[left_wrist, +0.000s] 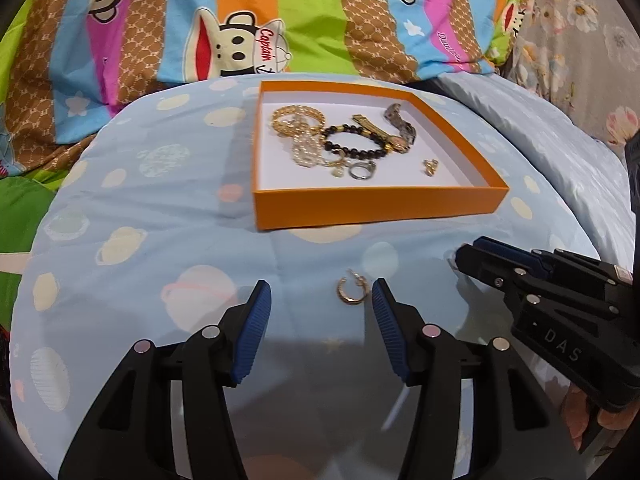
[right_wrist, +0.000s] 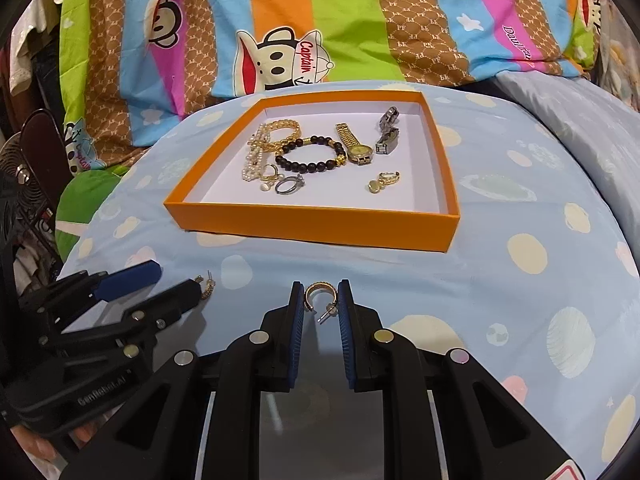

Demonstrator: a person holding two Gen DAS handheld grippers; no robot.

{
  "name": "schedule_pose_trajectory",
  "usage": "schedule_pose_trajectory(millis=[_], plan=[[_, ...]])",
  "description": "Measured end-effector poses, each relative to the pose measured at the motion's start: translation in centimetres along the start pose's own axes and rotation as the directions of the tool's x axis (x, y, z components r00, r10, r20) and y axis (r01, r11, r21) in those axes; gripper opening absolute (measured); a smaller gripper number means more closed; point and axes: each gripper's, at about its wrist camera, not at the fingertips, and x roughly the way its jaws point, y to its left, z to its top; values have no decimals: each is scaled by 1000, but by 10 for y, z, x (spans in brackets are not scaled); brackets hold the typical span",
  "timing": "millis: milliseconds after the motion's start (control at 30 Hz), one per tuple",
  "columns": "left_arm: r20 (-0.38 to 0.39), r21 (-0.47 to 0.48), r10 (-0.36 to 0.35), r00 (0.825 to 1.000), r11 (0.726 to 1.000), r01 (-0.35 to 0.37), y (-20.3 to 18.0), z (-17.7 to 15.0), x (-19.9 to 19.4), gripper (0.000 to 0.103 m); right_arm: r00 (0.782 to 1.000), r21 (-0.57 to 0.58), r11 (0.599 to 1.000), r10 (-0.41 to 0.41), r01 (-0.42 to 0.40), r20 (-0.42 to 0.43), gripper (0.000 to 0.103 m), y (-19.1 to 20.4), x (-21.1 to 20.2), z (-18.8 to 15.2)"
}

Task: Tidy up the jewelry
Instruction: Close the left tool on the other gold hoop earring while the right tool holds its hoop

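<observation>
Left tongs (left_wrist: pixel 322 294): spread wide, nothing gripped. A gold hoop earring (left_wrist: pixel 351 291) lies on the blue planet-print sheet (left_wrist: pixel 160 240) between the tips, nearer the right-hand pad (left_wrist: pixel 386 320), not touching either as far as I can see.

Right tongs (right_wrist: pixel 320 300): narrow gap, blue pads (right_wrist: pixel 295 320) either side of a second gold hoop earring (right_wrist: pixel 318 300). Hoop sits between the tips with its post pointing back toward the camera. Pads look right up against it, but I cannot tell if they actually pinch it or just bracket it. Earring appears to rest on the sheet.

From the left view, right tongs (left_wrist: pixel 472 256) come in low from the right side, tips down at the sheet.

Orange tray (right_wrist: pixel 312 224) with white floor sits on the bed further back, well apart from both earrings. Inside: black bead bracelet (right_wrist: pixel 310 156), gold watch (right_wrist: pixel 356 146), grey watch (right_wrist: pixel 386 134), pearl and gold chains (right_wrist: pixel 266 144) heaped at the left, a silver ring (right_wrist: pixel 288 186), a small gold earring (right_wrist: pixel 382 182) alone toward the front right.

Striped monkey-print cover (right_wrist: pixel 320 20) behind the tray.
</observation>
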Motion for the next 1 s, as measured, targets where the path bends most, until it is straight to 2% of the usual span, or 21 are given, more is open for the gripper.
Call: schedule_pose_trajectory(millis=[400,633,767,1000], plan=[[-10,24,13,1000,1000,-13,-14,3,7,49,1000,5,1000,-6,6,4,16,-1,-1,-1],[-9,15,10,1000,1000,-10,-12,4,7,32,1000,6,1000,-4,4,3,16,-1,-1,0],[-7,10,-4,1000,1000,4,-10,4,7,16,1000,8,1000,-4,4,3,16,-2,-1,0],[2,16,-14,1000,1000,14,-12,2,5,16,1000,15,1000,-2,2,2,16,-6,0,-1]])
